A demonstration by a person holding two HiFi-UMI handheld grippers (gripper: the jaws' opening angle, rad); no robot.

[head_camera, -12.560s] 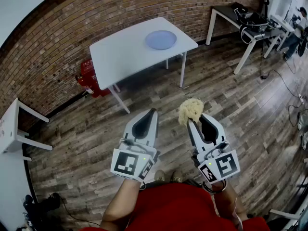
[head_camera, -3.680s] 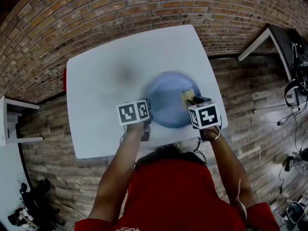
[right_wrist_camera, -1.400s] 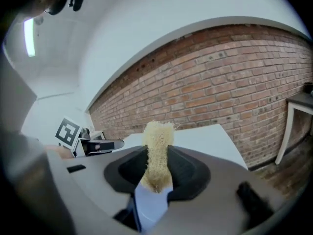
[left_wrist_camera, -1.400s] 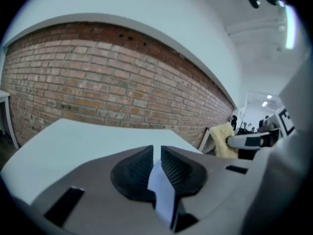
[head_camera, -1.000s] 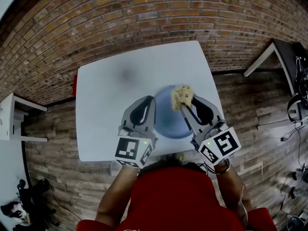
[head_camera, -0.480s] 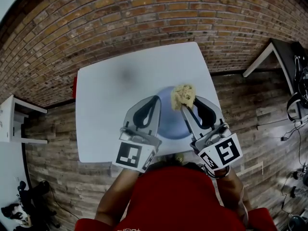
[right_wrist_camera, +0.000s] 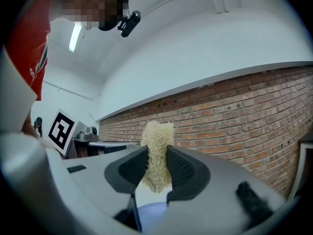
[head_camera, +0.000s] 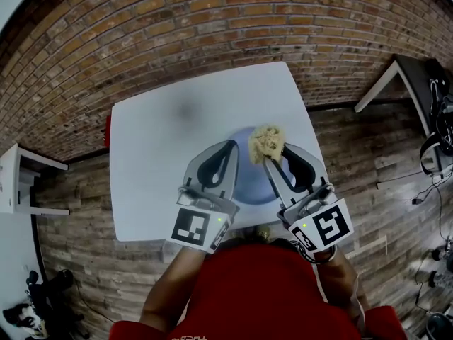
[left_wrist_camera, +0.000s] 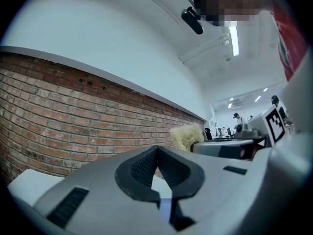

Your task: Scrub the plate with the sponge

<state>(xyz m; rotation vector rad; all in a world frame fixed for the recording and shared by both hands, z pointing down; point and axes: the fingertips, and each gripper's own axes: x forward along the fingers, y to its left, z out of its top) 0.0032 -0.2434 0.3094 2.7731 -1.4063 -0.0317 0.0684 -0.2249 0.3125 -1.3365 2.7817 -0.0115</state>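
A brick wall runs behind a white surface on a plank floor, with other desks off to the side.

From the head view, the blue plate lies on the surface near its front edge, in front of the person. The left gripper hangs over the plate's left side and the right gripper over its right side. The sponge, a pale fibrous tuft, sticks up from the right gripper's tip above the plate's far rim. Both grippers look lifted clear of the plate, not touching it.

In the left gripper view, the fingers are closed on each other with nothing between them. The wall fills the background, and the sponge shows to the right.

In the right gripper view, the fingers stand a narrow way apart, pinching the sponge at its middle. The plate shows as a blue patch directly below.

My worry is that nothing is holding the plate. With the left gripper closed and empty, a firm scrub could push the plate across the smooth surface, perhaps off the front edge close by. The sponge is also gripped only at the fingertips, so pressing down hard could drag it out.
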